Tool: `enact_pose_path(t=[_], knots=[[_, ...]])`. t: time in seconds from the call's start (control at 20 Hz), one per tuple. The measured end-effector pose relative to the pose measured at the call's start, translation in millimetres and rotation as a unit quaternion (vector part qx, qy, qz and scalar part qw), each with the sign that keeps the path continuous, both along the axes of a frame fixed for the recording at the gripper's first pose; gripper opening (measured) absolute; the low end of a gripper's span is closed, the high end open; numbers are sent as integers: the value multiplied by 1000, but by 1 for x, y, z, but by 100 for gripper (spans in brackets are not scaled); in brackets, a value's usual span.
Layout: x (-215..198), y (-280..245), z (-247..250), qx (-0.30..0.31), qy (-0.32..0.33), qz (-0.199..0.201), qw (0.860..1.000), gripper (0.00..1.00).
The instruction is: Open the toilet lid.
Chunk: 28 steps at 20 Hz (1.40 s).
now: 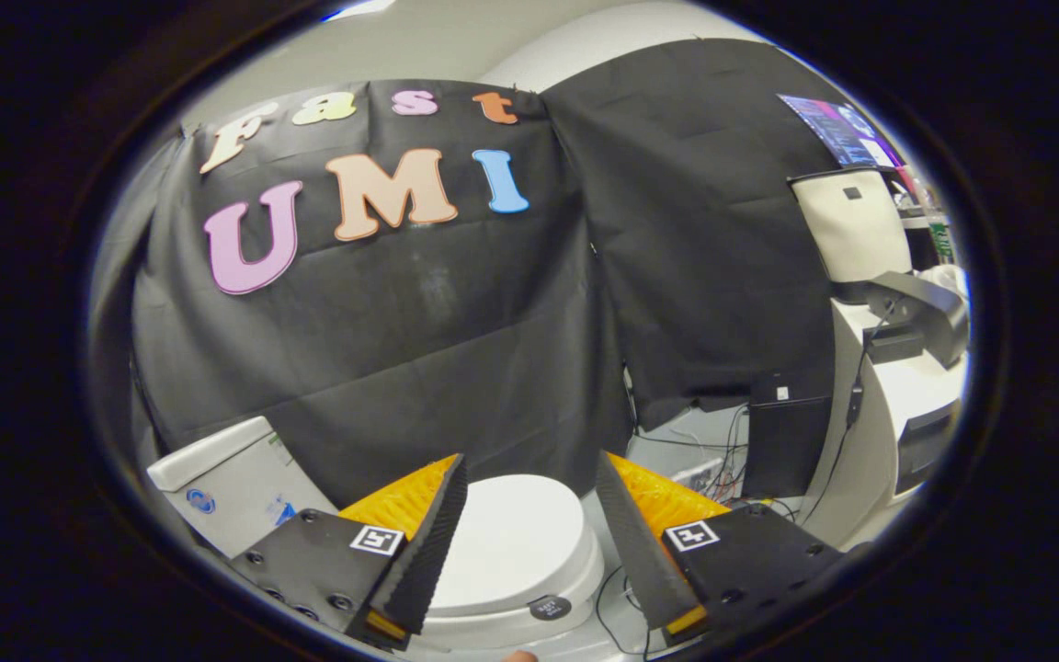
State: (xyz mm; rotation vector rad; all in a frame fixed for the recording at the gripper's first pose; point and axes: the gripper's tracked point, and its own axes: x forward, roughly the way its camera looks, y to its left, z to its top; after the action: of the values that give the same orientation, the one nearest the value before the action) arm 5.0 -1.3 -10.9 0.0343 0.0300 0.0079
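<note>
**Claw spread above a closed toilet**

My gripper hangs with its two fingers spread wide and nothing between them that they touch. The left finger and the right finger each show a dark ribbed pad backed by orange plastic, with a black plate and a small square marker behind.

In the gap between my fingers, and below them, lies the toilet lid. It is white, rounded and down flat on the seat, closed. Neither finger touches it; I am above it and apart from it. A small round dark button sits on the rim at the near edge of the toilet, just by my right finger.

Behind my left finger stands the white cistern, boxy, with a blue sticker on its face.

Past my right finger, loose cables trail across the floor toward a black box that stands upright. Beside it a curved white desk carries dark equipment.

Farther back a cream chair back rises, and a lit monitor glows above it. The black cloth wall closes off everything behind the toilet.
</note>
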Motion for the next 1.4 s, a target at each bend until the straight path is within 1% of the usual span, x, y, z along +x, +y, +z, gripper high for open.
enact_pose_path(t=[0.3,0.5,0.55,0.65,0.8,1.0,1.4], knots=[[6,7,-12,16,19,12,1000,88],[16,15,-21,51,32,10,998,88],[18,17,-24,56,37,9,998,82],[18,21,-28,67,41,12,997,82],[21,24,-29,94,35,5,995,82],[19,31,-50,115,40,-13,992,82],[9,49,-93,202,53,-23,978,82]])
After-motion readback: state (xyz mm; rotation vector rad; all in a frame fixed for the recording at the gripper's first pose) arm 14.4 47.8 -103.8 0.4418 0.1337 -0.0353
